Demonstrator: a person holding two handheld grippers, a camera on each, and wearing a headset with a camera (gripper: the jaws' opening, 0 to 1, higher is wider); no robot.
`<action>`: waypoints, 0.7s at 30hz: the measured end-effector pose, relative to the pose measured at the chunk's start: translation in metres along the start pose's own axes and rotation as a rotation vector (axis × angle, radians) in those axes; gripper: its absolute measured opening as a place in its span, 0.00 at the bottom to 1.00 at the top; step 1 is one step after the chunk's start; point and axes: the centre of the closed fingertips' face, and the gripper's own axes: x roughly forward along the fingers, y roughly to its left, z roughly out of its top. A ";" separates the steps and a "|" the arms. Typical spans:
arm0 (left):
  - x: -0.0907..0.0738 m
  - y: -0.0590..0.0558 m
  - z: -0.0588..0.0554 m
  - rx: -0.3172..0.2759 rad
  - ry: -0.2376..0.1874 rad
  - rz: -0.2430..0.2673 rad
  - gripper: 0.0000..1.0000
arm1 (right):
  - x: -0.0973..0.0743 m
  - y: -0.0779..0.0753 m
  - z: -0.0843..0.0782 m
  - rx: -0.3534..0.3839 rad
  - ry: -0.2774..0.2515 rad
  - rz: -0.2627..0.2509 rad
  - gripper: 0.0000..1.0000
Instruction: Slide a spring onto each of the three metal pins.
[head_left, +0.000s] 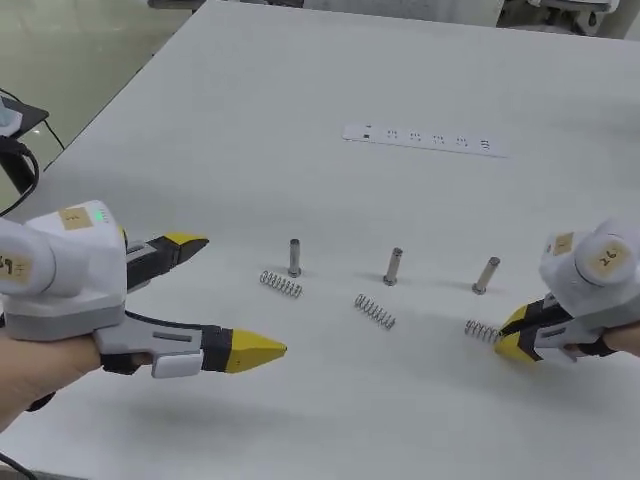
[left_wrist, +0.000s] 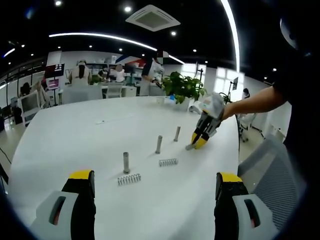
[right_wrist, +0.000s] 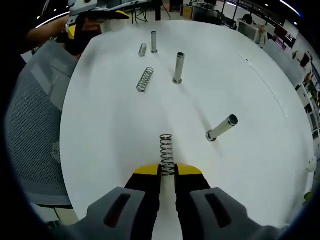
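- Springs, 3 small coils of steel wire, lay on their sides on the white table (head_left: 250, 90), and none of them was on a pin.
- 3 short grey metal pins stood on end in a row across the table, well apart from one another: the left pin (head_left: 295, 257), the middle pin (head_left: 393, 267) and the right pin (head_left: 486, 275).
- The first spring (head_left: 281, 284) lay just beside the foot of the left pin, on the person's side, apart from it.
- The second spring (head_left: 374, 311) lay near the middle pin, again on the person's side and not touching it.
- The third spring (head_left: 481, 331) lay in front of the right pin, with its near end between the yellow tips of the right hand-held gripper (head_left: 508, 335).
- In the right gripper view, the right hand-held gripper (right_wrist: 168, 171) had its jaws drawn close together on the near end of the third spring (right_wrist: 166, 152). The rest of the coil stretched forward along the table, and the right pin (right_wrist: 221, 128) stood off to one side.
- The left hand-held gripper (head_left: 240, 295) hung above the table at the left of the row, its black jaws with yellow tips spread wide and holding nothing.
- In the left gripper view, the left hand-held gripper (left_wrist: 155, 176) showed the same wide gap. The first spring (left_wrist: 129, 179) and left pin (left_wrist: 126, 162) were nearest ahead of it.
- A long white power strip (head_left: 425, 139) lay farther back on the table, well apart from the pins.
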 end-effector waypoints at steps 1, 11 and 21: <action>0.000 -0.002 0.002 0.004 -0.003 -0.003 0.98 | -0.001 0.001 0.003 -0.005 -0.011 0.007 0.08; 0.009 -0.016 0.003 0.008 0.000 -0.052 0.98 | -0.013 0.008 0.014 -0.041 -0.038 0.001 0.08; 0.018 -0.032 0.001 0.030 0.019 -0.112 0.94 | -0.025 0.022 0.036 -0.099 -0.088 0.017 0.08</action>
